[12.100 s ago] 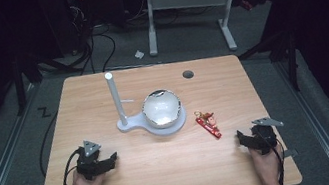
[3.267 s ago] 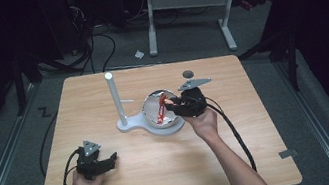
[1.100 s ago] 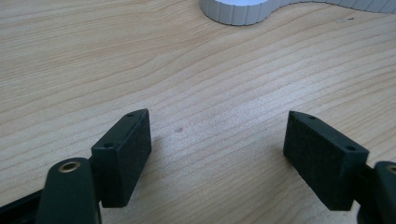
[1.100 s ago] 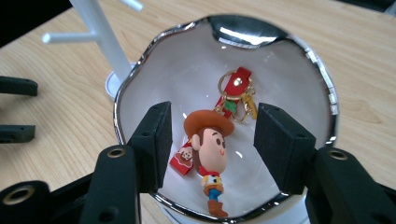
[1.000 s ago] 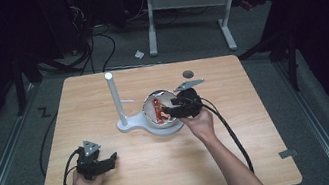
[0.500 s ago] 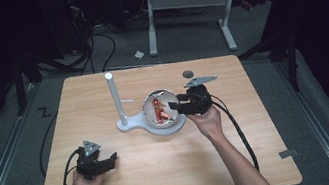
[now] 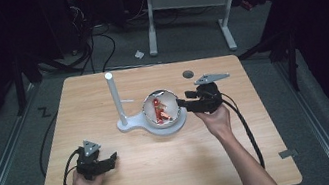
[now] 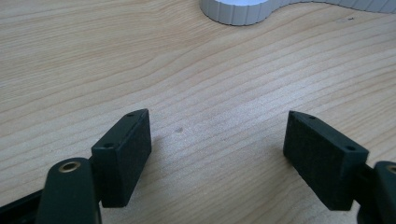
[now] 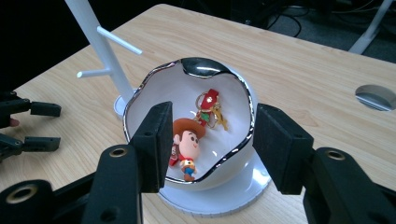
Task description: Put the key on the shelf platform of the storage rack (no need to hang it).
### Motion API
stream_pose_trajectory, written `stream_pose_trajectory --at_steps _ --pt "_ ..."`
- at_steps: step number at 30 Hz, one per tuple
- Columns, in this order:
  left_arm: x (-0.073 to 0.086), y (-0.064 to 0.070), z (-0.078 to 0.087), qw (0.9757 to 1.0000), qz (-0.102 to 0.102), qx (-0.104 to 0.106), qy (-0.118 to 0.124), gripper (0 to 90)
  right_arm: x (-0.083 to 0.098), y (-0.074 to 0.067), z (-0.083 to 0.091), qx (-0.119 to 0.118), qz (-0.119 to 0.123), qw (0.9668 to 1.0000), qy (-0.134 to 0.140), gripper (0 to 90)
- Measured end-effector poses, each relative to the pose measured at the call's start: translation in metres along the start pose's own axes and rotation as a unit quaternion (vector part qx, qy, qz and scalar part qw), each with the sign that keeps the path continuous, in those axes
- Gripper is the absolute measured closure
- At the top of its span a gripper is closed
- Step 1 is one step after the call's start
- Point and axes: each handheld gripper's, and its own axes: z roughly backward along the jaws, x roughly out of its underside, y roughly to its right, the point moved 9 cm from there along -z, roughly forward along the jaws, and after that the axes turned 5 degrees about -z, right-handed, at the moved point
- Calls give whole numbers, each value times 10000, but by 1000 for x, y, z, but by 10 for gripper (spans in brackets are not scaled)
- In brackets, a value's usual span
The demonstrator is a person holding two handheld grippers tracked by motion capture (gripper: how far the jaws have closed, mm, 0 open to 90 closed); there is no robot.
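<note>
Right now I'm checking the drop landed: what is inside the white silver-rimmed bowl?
Inside the white silver-rimmed bowl lies a cowboy-figure keychain with red and gold ring parts. The bowl's near rim hides the figure's feet.

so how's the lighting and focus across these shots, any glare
High view: table evenly lit, surroundings dark, picture soft. Right gripper view: sharp on the keychain; glare on the bowl along its silver rim; the near jaws look slightly soft. Left gripper view: bright, wood grain crisp, soft shadows under the jaws.
</note>
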Motion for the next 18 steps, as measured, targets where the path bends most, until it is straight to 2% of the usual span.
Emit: stream_pose_trajectory --at_steps 3,8,18 --pt "0 0 0 10000 1 1 1 238 -1 3 8 15 -38 9999 112 483" --pt "0 0 0 10000 0 1 0 238 5 15 22 125 -123 9998 114 483" --pt "0 0 0 10000 1 0 1 238 3 24 47 224 -164 9992 274 483"
